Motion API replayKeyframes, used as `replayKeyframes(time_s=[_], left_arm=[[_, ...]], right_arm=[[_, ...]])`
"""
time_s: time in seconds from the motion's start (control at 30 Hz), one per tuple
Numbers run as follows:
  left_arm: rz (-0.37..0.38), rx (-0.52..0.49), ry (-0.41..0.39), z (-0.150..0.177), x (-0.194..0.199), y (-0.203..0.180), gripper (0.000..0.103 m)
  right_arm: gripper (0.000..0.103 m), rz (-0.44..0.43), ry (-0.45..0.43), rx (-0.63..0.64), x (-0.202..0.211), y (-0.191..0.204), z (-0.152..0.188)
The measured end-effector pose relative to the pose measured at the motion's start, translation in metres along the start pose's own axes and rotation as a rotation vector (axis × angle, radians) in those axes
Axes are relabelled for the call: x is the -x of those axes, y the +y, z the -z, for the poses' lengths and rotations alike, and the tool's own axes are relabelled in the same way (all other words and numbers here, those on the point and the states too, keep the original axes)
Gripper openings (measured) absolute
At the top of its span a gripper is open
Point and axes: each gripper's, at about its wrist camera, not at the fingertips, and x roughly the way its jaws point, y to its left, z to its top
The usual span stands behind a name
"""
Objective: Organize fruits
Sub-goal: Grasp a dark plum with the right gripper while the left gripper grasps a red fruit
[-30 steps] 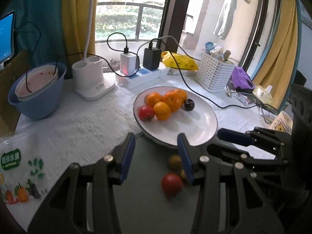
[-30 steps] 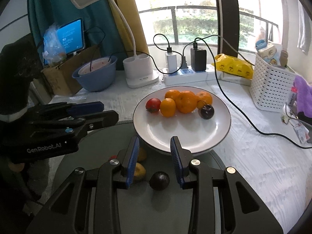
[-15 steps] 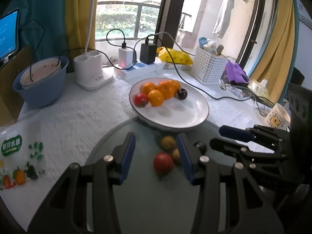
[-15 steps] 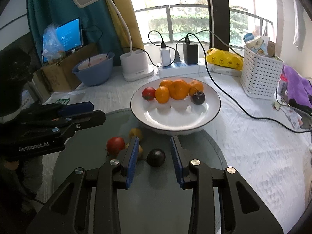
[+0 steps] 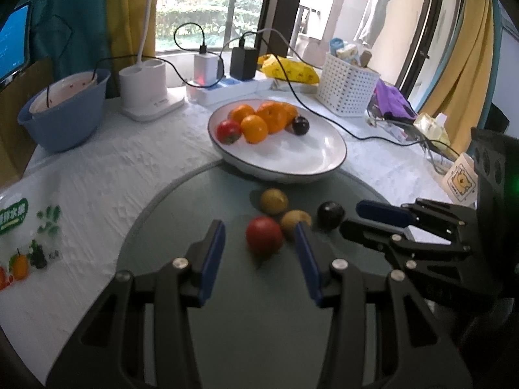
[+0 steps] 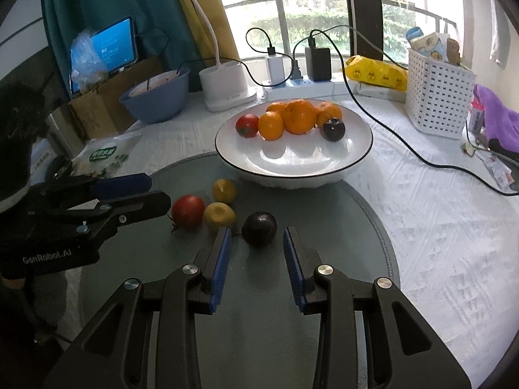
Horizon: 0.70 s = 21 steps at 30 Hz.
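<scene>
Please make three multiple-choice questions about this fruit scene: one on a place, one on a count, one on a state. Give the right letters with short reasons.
1. Where does the loose dark plum lie?
A. on the white plate
B. on the round grey mat
C. in the blue bowl

2. How many fruits lie on the grey mat, off the plate?
A. two
B. four
C. six

3. What is the state of the right hand-held gripper?
A. open, holding nothing
B. shut on the plum
C. shut on an orange

Answers:
1. B: the plum sits on the mat just before the right gripper's fingers, short of the white plate.
2. B: the red tomato, two yellow-green fruits and the plum.
3. A: its blue pads stand apart, with the plum ahead of them, untouched.
</scene>
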Motion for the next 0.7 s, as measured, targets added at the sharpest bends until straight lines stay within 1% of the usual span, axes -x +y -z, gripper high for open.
replayKeyframes(time_s=[0.43,0.7], left_arm=[[-0.009,-0.015,0.059,0.001,-0.026,-0.001,0.046],[-0.012,-0.024,0.067,0.000,-0.036,0.001,0.046]], right_arm=[[0.035,-0.020,0.020,-0.017,-0.012,-0.007,-0.002],[0.035,-0.044,0.037,-0.019,-0.019,-0.008,-0.006]])
